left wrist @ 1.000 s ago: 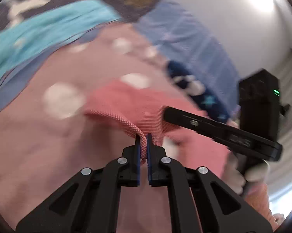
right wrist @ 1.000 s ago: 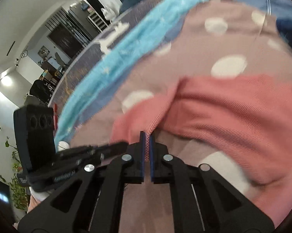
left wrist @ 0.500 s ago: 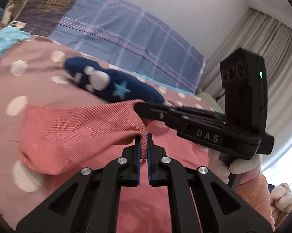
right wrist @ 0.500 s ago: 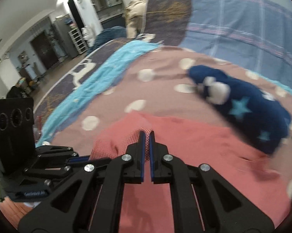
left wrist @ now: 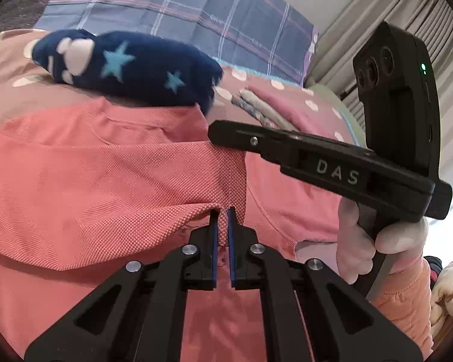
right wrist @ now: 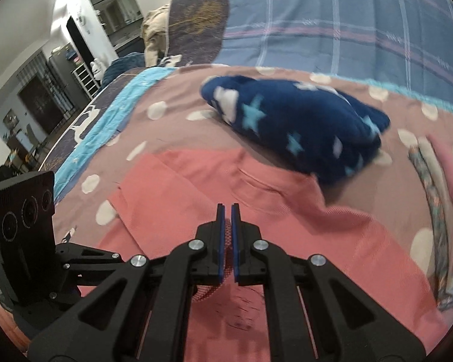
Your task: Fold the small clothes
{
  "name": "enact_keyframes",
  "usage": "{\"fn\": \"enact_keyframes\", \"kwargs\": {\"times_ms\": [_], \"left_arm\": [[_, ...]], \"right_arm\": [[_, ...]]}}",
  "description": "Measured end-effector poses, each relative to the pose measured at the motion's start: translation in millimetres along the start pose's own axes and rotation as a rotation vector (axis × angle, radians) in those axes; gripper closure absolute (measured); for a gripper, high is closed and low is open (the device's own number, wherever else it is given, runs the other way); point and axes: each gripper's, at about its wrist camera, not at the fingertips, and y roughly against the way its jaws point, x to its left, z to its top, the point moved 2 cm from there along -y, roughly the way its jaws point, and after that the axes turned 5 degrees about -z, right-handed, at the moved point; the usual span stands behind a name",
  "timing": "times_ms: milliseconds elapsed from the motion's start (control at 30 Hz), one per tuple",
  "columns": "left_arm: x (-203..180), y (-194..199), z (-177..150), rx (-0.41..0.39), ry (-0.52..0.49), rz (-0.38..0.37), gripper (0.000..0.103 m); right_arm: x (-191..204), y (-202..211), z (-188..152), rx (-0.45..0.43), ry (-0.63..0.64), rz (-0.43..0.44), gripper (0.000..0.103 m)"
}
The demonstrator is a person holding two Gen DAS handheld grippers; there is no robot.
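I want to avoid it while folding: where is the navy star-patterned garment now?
In both wrist views the navy star-patterned garment lies on the dotted blanket, just beyond the pink shirt, overlapping its far edge.

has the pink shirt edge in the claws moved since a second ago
Yes. Both claws, left and right, carried the pink shirt edge toward the navy star fleece.

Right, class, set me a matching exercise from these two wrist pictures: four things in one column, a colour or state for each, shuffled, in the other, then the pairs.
Things:
1. coral shirt
2. navy garment
3. bedcover
4. left gripper

Descriptions:
A. pinkish brown with pale dots
B. shut on cloth
C. dark with light blue stars
D. spread on the bed, pinched by both grippers

Pairs: 1-D, 2-C, 3-A, 4-B
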Motion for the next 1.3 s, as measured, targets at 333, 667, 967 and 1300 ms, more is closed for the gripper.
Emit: {"fn": "enact_keyframes", "kwargs": {"times_ms": [333,667,967,1300], "left_arm": [[-26.8,-36.0,-12.1,0.051,-0.063,0.013,0.096],[15.9,68.8,-61.8,-0.088,-0.190,0.291,0.052],[153.9,132.8,-65.9,-0.117,-0.048,0.669,0.043],[189.5,101.8,-29.5,-0.116,0.000,0.566,0.042]], "right_arm": [[-56.7,13.5,-20.1,-0.034,-0.098,-0.016,0.099],[-75.2,17.2,-105.0,0.056,-0.285,0.053,0.082],[-49.7,4.7,-127.1,0.158,-0.465,0.209,0.046],[-60.5,-19.4,-86.9,0.032,-0.687,0.121,0.090]]}}
